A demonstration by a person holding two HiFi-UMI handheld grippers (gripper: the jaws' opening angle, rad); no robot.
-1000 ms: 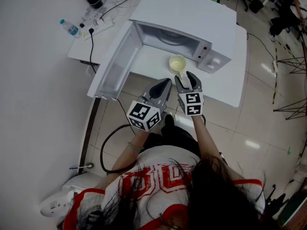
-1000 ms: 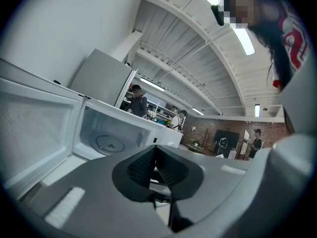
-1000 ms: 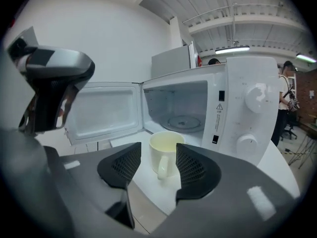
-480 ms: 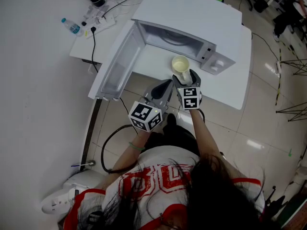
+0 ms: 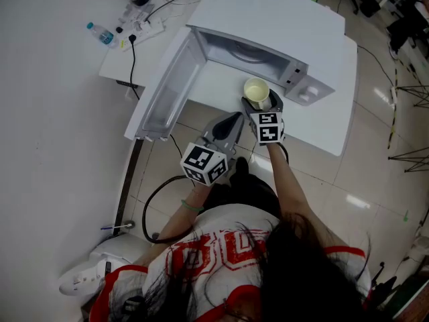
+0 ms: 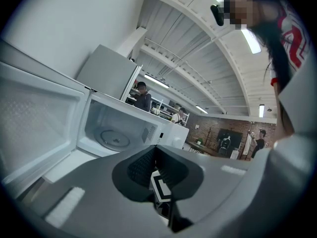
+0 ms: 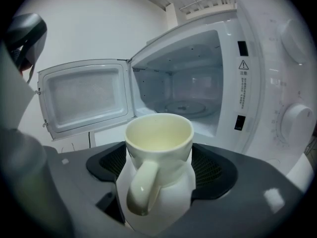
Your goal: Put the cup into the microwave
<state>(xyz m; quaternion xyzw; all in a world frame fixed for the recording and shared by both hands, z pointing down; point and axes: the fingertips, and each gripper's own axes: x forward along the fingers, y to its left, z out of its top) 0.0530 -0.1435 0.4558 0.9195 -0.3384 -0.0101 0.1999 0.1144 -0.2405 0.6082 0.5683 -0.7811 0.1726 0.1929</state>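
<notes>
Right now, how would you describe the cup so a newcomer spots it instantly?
Find the white microwave, door open, on the white table. The cup stands just before its opening. It is the only pale cream mug, handle turned away from the microwave.

Right gripper [image 5: 260, 106] fingers [image 7: 210, 170] have just been opening around the cup [image 5: 256, 90].

The right gripper [image 5: 263, 103] has slid forward and down toward the cup [image 5: 256, 90], its jaws have just been opening, and the cup, which stood just ahead of its tips before, now stands between them.
</notes>
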